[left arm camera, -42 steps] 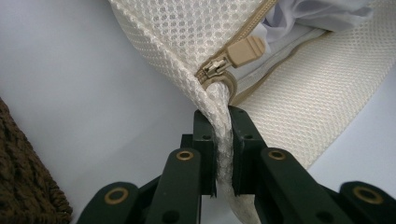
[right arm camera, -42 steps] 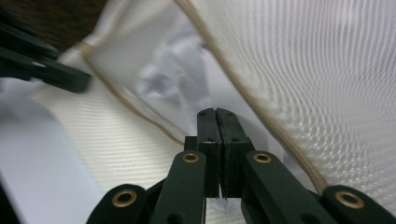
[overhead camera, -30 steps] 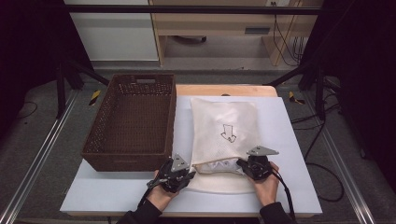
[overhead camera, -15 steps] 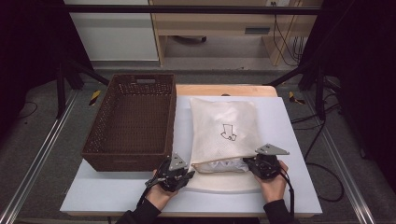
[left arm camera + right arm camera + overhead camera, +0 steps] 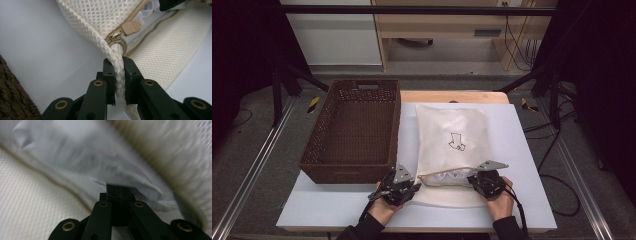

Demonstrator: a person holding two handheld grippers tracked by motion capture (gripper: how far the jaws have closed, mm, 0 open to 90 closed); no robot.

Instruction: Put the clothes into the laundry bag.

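A white mesh bag (image 5: 452, 125) with a printed arrow lies on the white table (image 5: 522, 150), its zippered mouth towards me and gaping. My left gripper (image 5: 414, 185) is shut on the bag's near left corner (image 5: 117, 53), right beside the tan zipper slider (image 5: 125, 28). My right gripper (image 5: 473, 180) is at the right end of the mouth. Its jaws have just closed, and in the blurred right gripper view their tips (image 5: 119, 187) pinch a fold of the white cloth (image 5: 75, 152) inside the bag. The bag's upper zipper edge (image 5: 447, 171) is stretched between the two grippers.
A brown wicker basket (image 5: 347, 172) with nothing in it stands on the table's left half, close to the bag and my left gripper; its weave also shows as a dark edge (image 5: 12, 95). The table's near edge lies just behind my hands.
My right gripper shifted a little right, then came back left into the bag's mouth. The left gripper and the bag's corner have stayed put.
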